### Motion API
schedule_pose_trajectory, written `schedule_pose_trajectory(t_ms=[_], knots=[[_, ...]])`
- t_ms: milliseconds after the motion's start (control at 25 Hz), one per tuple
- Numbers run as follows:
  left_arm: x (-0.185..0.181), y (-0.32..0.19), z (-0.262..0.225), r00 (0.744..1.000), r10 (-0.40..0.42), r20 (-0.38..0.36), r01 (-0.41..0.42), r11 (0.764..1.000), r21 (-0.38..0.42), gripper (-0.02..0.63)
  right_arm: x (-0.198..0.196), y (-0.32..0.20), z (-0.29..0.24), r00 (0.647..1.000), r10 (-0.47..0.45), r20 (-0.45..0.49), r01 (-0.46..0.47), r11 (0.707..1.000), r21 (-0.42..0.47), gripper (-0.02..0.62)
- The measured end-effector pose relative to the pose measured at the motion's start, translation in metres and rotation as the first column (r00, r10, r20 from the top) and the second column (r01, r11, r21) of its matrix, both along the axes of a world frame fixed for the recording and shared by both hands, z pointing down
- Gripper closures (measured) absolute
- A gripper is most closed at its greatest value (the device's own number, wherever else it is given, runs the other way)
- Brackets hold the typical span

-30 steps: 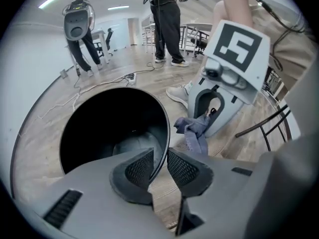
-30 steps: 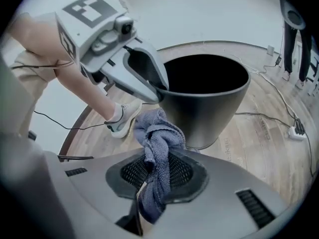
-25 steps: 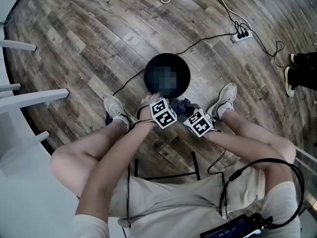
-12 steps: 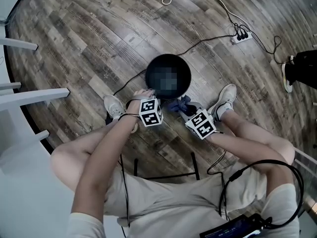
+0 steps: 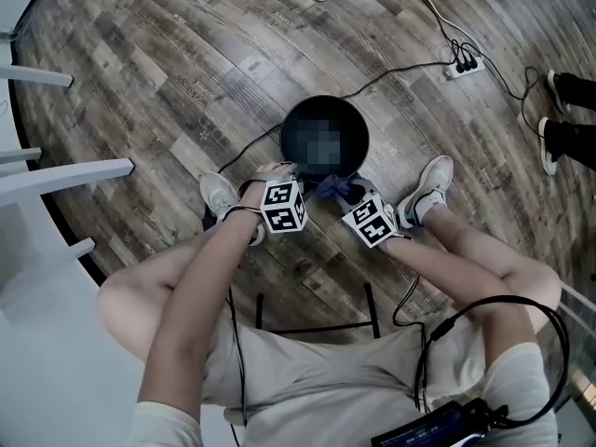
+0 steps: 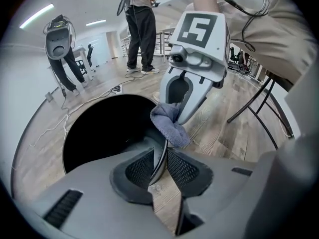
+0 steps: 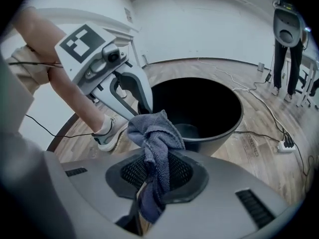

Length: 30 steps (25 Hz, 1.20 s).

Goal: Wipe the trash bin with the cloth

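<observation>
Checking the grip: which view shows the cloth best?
The right gripper view: the cloth fills the middle, pinched by the right gripper. The left gripper view shows only a bunched end, and the head view only a small blue patch.

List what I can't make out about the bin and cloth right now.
- Inside of the bin: blurred over in the head view; black shadow in both gripper views.
- Lower end of the cloth: drops out of sight between the right gripper's jaws, right gripper view.
</observation>
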State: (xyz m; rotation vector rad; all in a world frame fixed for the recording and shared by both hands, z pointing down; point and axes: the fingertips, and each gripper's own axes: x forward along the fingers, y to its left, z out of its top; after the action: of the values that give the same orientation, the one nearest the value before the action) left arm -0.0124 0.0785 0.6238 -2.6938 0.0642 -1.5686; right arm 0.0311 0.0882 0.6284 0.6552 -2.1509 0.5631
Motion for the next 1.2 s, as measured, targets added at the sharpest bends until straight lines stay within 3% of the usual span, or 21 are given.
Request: schedule_pose_trajectory(t_ms=[520, 960, 1200], knots=[[-0.004, 0.001, -0.003, 0.998, 0.067, -0.016, -0.067, 0.998, -0.010, 0.531, -0.009, 0.003, 0.095, 0.998, 0.000, -0.061, -0.003, 0.999, -0.051, 0.517], [0.002, -0.001, -0.006, 0.996, 0.064, -0.059, -0.066, 0.998, -0.024, 0.538, -0.002, 0.002, 0.187, 0.980, -0.009, -0.199, -0.007, 0.997, -0.080, 0.517], [0.000, -0.001, -0.004, 0.996, 0.042, -0.081, -0.038, 0.998, 0.040, 0.529, -0.009, 0.010, 0.184, 0.988, -0.044, -0.147, 0.017, 0.983, -0.181, 0.517]])
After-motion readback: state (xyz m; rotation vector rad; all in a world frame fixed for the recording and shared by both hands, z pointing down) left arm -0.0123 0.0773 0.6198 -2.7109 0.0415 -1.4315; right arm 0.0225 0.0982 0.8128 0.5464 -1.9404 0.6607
